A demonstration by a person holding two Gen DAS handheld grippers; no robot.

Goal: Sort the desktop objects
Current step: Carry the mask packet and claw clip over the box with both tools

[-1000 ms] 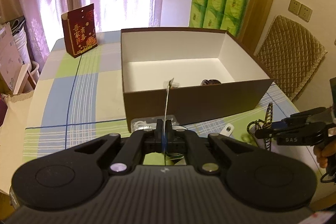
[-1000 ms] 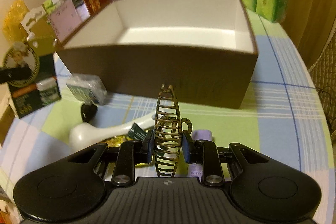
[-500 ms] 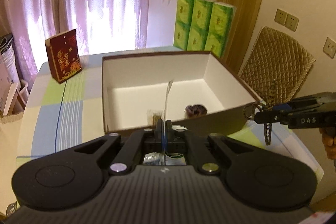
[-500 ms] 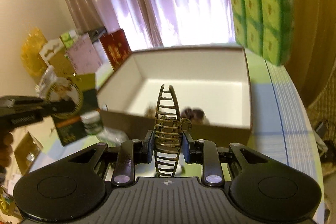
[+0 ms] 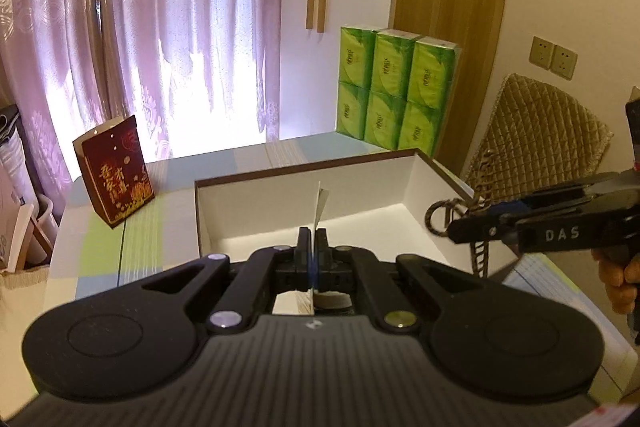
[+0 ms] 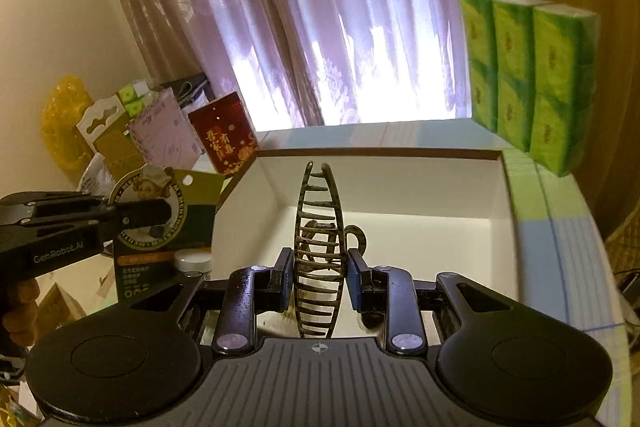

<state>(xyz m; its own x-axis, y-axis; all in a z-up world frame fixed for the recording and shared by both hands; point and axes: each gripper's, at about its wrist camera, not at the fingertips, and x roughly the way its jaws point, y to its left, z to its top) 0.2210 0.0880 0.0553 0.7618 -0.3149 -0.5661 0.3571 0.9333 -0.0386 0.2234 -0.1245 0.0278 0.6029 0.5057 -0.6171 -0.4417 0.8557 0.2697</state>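
My left gripper (image 5: 311, 239) is shut on a thin carded pack (image 5: 320, 207), seen edge-on above the brown box (image 5: 280, 175) with its white inside. In the right wrist view the same pack (image 6: 200, 195) shows a gold and green card with a round picture and a small jar, hanging from the left gripper (image 6: 160, 217) beside the box's left corner. My right gripper (image 6: 318, 279) is shut on a tortoiseshell hair claw clip (image 6: 318, 223), upright over the box (image 6: 400, 183). From the left wrist view, the right gripper (image 5: 456, 229) holds the clip (image 5: 440, 219) by the box's right wall.
A stack of green tissue packs (image 5: 394, 103) stands behind the box at the right. A red gift bag (image 5: 116, 175) stands back left on the checked tablecloth (image 5: 100, 247). A quilted chair (image 5: 536, 143) sits beyond the table's right side. Boxes and bags (image 6: 116, 131) crowd the far left.
Both grippers have risen and moved forward from in front of the box to above its near wall, each still holding its item. Table items near the box have dropped out of view.
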